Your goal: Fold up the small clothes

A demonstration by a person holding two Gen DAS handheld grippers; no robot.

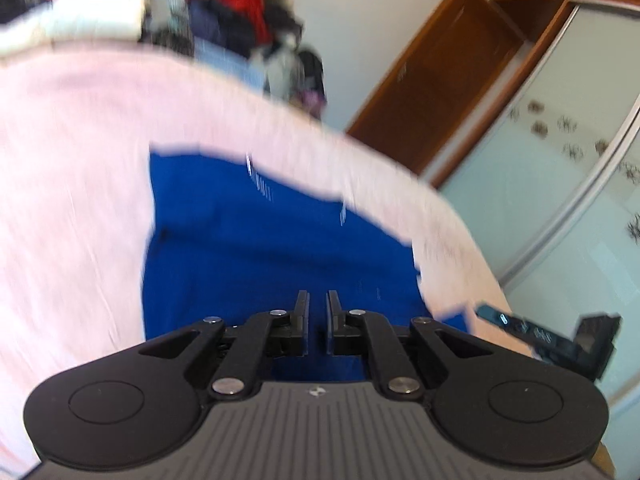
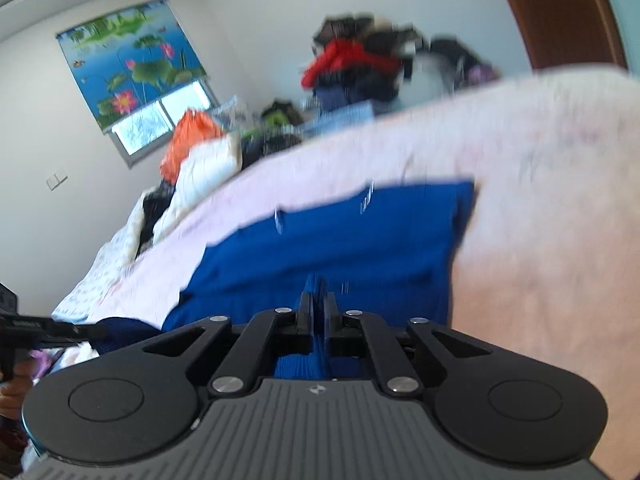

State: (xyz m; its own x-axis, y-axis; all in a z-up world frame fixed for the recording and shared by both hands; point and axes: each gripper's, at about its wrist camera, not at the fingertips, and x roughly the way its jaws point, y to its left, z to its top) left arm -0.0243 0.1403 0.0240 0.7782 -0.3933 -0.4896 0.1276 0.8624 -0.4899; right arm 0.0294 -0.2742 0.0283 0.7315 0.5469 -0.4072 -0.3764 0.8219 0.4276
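Observation:
A blue garment (image 1: 272, 240) lies spread on a pink sheet (image 1: 72, 184); it also shows in the right wrist view (image 2: 340, 240). My left gripper (image 1: 318, 300) is over the garment's near edge, its jaws nearly together with a narrow gap, and blue cloth seems to sit between them. My right gripper (image 2: 319, 300) is shut on a fold of the blue garment at its near edge. The right gripper shows in the left wrist view (image 1: 532, 332) at the right, and the left gripper shows in the right wrist view (image 2: 36, 328) at the left. Both views are motion blurred.
A heap of clothes (image 2: 360, 64) is piled at the far side of the bed, with white and orange items (image 2: 196, 148) beside it. A wooden door (image 1: 436, 76) and a glass sliding wardrobe (image 1: 560, 168) stand to the right. A window with a lotus blind (image 2: 132, 64) is on the far wall.

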